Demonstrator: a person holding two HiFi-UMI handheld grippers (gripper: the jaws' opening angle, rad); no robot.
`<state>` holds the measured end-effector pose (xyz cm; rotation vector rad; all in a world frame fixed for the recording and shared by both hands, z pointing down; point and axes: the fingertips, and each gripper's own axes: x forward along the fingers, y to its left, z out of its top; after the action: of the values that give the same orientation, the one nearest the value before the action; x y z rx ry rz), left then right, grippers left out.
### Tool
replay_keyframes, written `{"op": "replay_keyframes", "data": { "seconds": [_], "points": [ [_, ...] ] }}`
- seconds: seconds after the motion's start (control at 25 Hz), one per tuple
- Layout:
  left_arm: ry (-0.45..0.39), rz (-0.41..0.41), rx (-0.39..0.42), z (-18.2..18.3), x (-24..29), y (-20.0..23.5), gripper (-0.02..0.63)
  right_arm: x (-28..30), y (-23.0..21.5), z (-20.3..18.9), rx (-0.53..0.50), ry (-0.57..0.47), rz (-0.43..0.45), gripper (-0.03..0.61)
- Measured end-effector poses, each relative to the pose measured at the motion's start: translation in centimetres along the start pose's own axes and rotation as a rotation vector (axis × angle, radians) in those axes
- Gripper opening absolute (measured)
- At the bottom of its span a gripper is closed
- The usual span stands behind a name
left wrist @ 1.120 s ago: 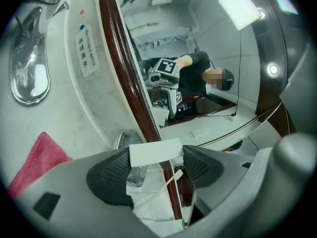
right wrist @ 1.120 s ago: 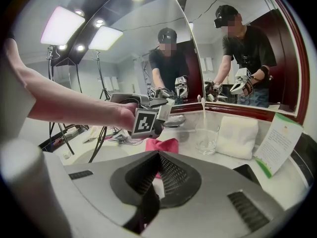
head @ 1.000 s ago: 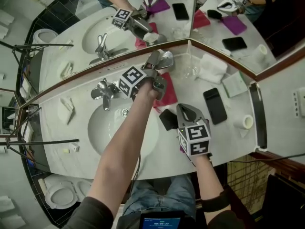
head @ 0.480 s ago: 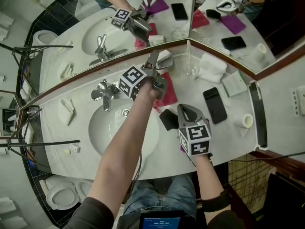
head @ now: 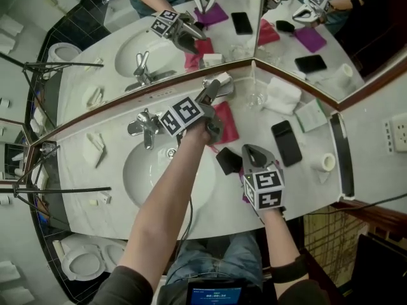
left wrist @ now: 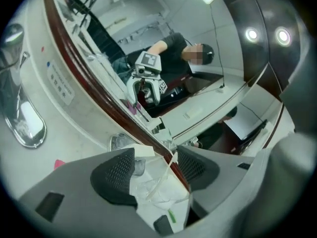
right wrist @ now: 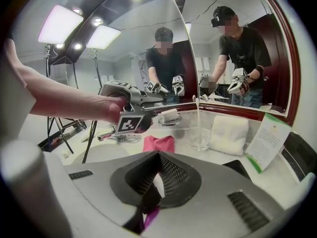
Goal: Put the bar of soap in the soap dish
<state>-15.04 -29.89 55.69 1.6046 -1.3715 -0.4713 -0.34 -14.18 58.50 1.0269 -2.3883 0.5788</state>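
Observation:
The pale bar of soap point(left wrist: 141, 150) lies in the metal soap dish point(left wrist: 119, 142) at the foot of the mirror, also seen as soap point(right wrist: 169, 115) on the dish point(right wrist: 171, 122). My left gripper point(head: 212, 91) hovers just in front of the dish point(head: 222, 81). Its jaws have just been closing a little, but they stand apart and nothing is between them point(left wrist: 156, 162). The soap sits past their tips, untouched. My right gripper point(head: 250, 152) rests shut near the counter's front, above a purple cloth point(right wrist: 151, 217); its jaws point(right wrist: 157, 175) meet.
A pink cloth point(head: 224, 122) lies behind the sink basin point(head: 137, 176), with the faucet point(head: 144, 125) to its left. A glass point(head: 254, 98), a folded white towel point(head: 283, 94), a card point(head: 311, 114), a black phone point(head: 287, 142) and a small black object point(head: 227, 161) are at right.
My left gripper has rolled and lifted slightly away from the dish, with its jaws a little narrower. The soap stays in the dish. The right gripper has not moved.

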Motion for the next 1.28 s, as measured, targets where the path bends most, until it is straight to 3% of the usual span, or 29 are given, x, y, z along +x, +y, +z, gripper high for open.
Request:
{"op": "replay_keyframes", "data": {
  "seconds": [0.28,0.4,0.6,0.88,1.08,1.28],
  "points": [
    [0.149,0.053,0.359,-2.1,-4.4,-3.3,0.006,-3.0,0.4,0.2,-0.019,0.018,-0.043,0.015],
    [0.248,0.043,0.571,-3.7,-6.7,-5.0,0.006,-4.7,-0.1,-0.6,-0.029,0.036,-0.079,0.015],
    [0.429,0.013,1.044,-6.9,-11.6,-7.9,0.006,-7.6,0.2,-1.4,-0.045,0.056,-0.120,0.015],
    [0.531,0.029,1.540,-8.9,-18.0,-7.4,0.006,-11.2,2.2,-2.0,-0.070,0.062,-0.155,0.015],
    [0.598,0.074,1.832,-9.3,-22.1,-5.3,0.006,-13.7,2.9,-3.7,-0.086,0.084,-0.184,0.015],
    [0.588,0.088,1.924,-8.7,-26.7,-6.5,0.006,-16.4,2.7,-4.8,-0.086,0.084,-0.222,0.016]
  ]
}}
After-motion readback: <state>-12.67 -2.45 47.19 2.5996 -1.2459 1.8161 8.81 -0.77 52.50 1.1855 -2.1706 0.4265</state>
